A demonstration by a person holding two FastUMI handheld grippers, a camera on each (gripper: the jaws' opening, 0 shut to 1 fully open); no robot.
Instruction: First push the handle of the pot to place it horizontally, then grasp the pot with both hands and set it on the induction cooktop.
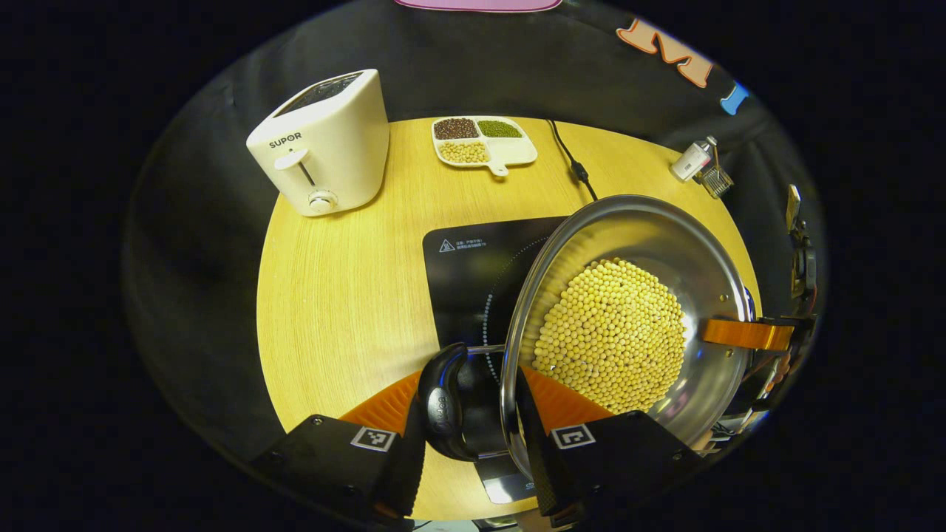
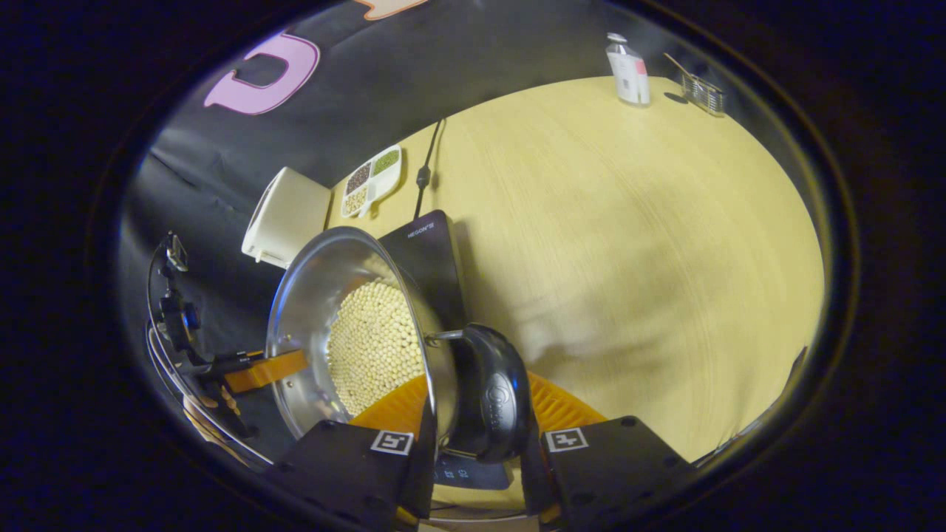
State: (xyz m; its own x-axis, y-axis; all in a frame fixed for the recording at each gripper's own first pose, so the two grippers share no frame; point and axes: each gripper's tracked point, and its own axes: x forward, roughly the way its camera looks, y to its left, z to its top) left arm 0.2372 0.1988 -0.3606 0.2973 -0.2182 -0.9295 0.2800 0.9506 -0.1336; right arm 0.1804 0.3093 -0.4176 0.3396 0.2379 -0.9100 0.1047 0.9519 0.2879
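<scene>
Each gripper (image 1: 473, 451) (image 2: 473, 458) clenches a handle (image 1: 443, 403) (image 2: 491, 403) of the pot (image 1: 665, 236) (image 2: 310, 281), hiding the cooktop (image 1: 473, 258) partly

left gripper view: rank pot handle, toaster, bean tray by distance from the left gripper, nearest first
1. pot handle: between the left gripper fingers, at the pot rim.
2. toaster: far left on the table.
3. bean tray: at the table's back edge, right of the toaster.
The toaster and tray are close in distance; the ranking of those two is tentative.
</scene>
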